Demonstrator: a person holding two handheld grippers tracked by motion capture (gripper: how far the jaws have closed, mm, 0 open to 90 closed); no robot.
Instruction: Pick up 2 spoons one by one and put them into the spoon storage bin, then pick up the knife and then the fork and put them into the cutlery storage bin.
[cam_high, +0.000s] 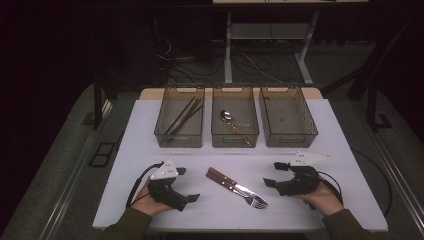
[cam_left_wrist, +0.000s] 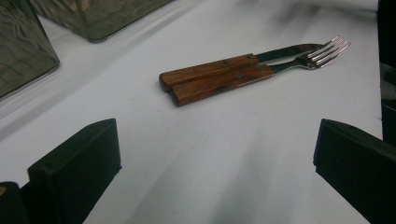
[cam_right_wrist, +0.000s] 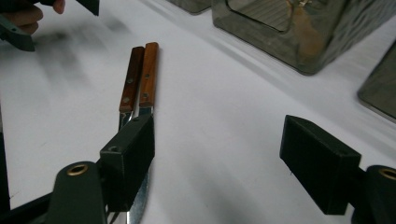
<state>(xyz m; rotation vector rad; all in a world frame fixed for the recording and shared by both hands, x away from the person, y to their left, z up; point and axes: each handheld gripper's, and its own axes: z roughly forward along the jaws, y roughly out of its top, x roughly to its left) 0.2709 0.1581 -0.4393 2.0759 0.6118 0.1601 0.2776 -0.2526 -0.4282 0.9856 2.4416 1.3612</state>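
- The right gripper rests low over the white desk near its front edge, right of centre, its jaws standing wide apart with nothing between them; in the right gripper view one black jaw hangs just over the metal end of the cutlery while the other stands well off to the side.
- The left gripper sits near the front edge too, left of centre, jaws likewise spread wide and holding nothing, aimed across the desk at the cutlery.
- Between the two grippers, close to the middle of the front edge, lie a wood-handled knife and a wood-handled fork, side by side and touching, handles toward the far left, tines and blade toward the near right.
- Along the back edge stand three clear bins in a row: the left bin holds dark chopsticks, the middle bin a spoon, the right bin looks empty.
- The step in hand appears to be the approach to a pick: sorting cutlery into bins, with the right gripper lining up on the pair.
- The next move probably calls for centring the open jaws across one piece alone, closing on it without dragging its neighbour, then lifting clear toward a bin.
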